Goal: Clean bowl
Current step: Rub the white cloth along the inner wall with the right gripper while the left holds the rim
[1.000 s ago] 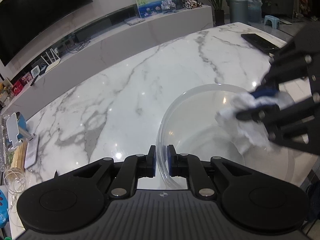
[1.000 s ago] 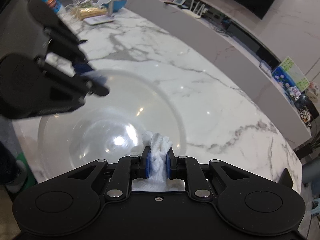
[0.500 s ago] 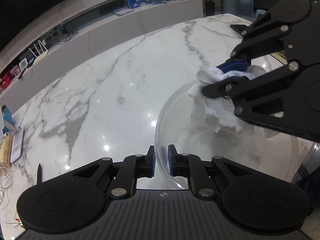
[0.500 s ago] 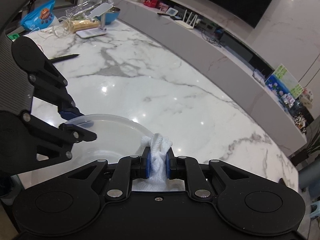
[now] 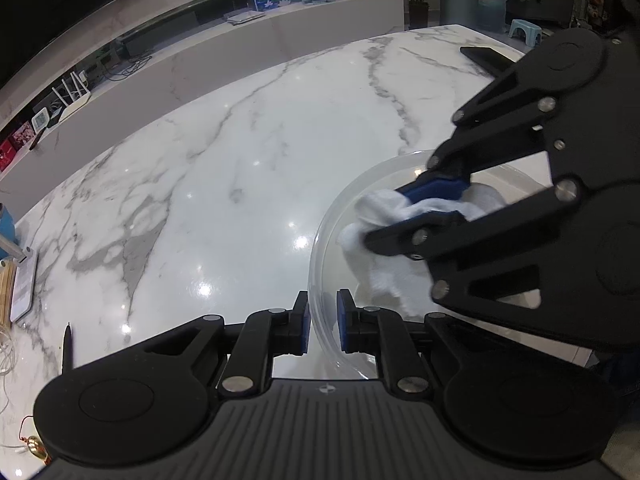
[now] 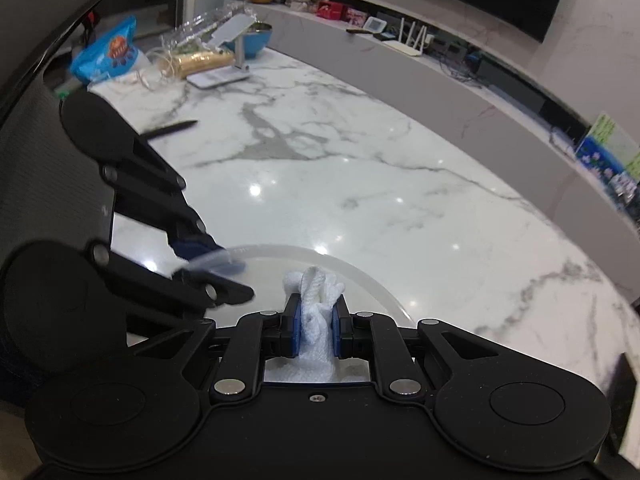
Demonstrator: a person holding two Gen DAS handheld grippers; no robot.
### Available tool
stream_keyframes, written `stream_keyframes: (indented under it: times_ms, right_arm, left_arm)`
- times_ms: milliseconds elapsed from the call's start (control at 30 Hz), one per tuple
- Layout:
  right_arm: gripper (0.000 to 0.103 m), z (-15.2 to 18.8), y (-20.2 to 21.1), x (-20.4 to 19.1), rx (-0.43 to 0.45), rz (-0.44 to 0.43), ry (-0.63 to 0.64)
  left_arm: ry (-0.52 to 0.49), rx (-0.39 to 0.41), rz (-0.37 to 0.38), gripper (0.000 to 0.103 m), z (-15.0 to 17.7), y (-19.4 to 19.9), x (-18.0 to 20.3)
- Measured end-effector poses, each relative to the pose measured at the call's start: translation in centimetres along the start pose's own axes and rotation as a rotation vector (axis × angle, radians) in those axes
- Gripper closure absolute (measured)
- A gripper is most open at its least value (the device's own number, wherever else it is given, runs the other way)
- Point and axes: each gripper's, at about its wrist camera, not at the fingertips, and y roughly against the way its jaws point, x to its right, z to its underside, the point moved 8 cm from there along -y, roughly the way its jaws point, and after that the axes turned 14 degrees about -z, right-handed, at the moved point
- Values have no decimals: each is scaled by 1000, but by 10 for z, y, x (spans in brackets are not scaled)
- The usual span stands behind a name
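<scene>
Clear bowl [image 5: 400,184] sits on marble bench [image 5: 240,160]; left tongs [image 5: 322,322] pinch its near rim, right tongs [image 6: 316,330] clamp white cloth [image 6: 316,300] inside. Looks light, slick, breakable; rim is the hold.

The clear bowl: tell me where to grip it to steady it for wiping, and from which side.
Grip the clear bowl by its thin rim, coming from the side opposite the cloth. The wall is thin enough for narrow jaws; the left gripper already pinches it there, leaving the inside free for the right gripper.
</scene>
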Motion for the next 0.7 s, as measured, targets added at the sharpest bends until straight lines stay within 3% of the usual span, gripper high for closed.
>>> stream_keyframes:
  times_ms: [267,700]
  right_arm:
    - [91,-7,-2,-3,13,-52,-38]
    - [91,2,4,12,-54,113,19]
  left_arm:
    - [-5,3,1,91,0,-1,1]
    - [-8,4,1,91,0,1,3]
